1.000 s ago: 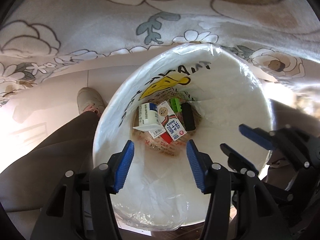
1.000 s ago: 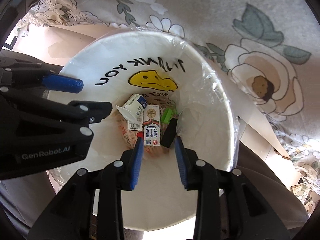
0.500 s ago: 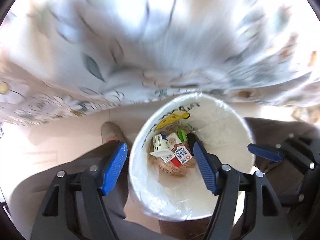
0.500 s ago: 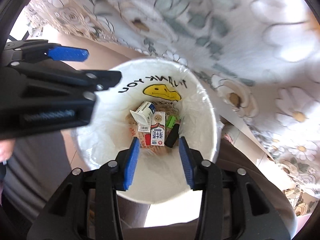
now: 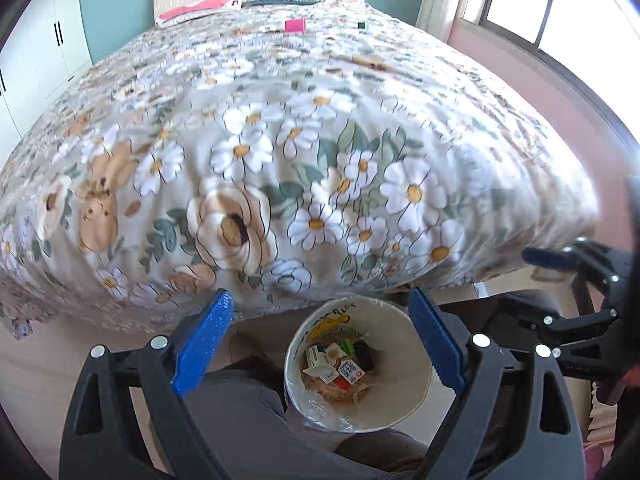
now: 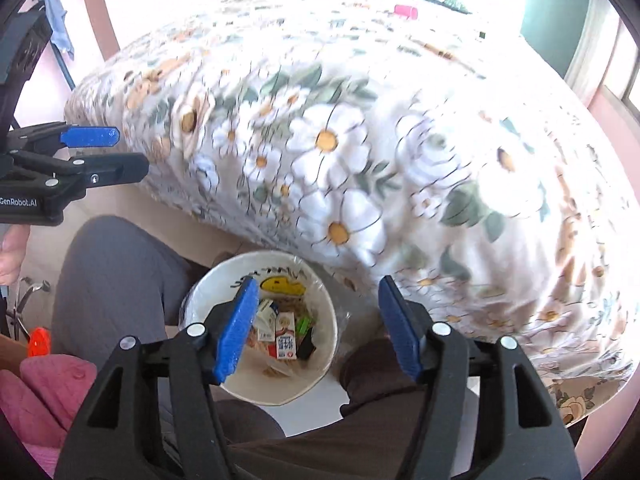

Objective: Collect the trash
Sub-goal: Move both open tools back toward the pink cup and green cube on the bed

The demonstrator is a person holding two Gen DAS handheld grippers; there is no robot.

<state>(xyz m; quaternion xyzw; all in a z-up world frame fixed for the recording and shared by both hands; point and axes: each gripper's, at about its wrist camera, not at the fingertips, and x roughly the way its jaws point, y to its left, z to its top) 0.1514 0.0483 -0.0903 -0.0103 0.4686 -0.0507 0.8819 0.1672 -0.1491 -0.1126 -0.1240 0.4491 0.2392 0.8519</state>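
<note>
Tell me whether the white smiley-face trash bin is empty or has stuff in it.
Not empty. The white plastic-lined trash bin holds small cartons and a green scrap at its bottom, well below the rim.

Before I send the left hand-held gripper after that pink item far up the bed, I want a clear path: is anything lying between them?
Nothing visible does. The left hand-held gripper is open and holds nothing, and only flat floral bedspread lies between it and the pink item.

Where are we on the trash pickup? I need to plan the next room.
Done: cartons and wrappers lie in the bin. In hand: nothing; the left gripper and right gripper are both open and empty above it. Left: a pink item and a small green one on the bed, possibly trash.
</note>
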